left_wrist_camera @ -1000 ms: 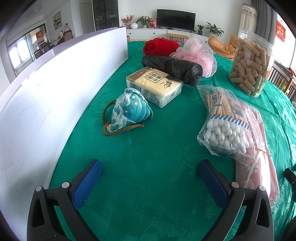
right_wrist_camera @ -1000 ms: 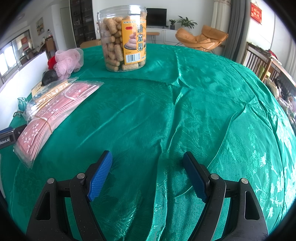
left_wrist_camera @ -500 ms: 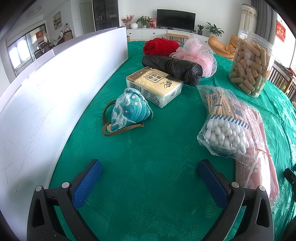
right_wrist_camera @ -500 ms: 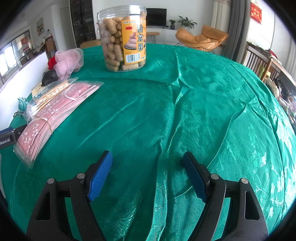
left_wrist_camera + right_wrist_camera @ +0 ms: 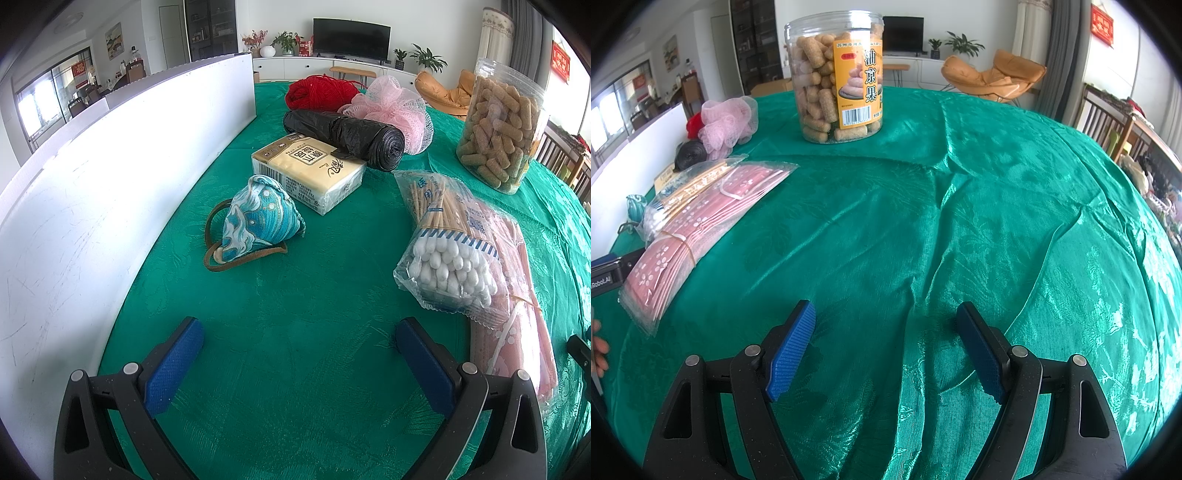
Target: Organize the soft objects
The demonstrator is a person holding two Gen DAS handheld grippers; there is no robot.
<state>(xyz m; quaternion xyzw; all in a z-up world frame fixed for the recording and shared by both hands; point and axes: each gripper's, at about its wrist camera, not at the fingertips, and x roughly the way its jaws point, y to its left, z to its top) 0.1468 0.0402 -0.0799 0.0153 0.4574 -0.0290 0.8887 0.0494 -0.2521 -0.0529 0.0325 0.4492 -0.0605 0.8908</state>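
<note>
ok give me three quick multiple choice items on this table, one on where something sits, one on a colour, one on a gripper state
1. What does the black bin-bag roll rest against?
A. snack jar
B. tissue pack
C. cotton swabs

2. What colour is the yarn ball?
A. red
B. yellow
C. white

3. How is the right gripper?
A. shut on the cloth
B. holding the jar
C. open, empty

Answers: 1 B, its end lies on the tissue pack. 2 A, plainly red beside the pink bath pouf. 3 C, only green tablecloth shows between its spread pads.
</note>
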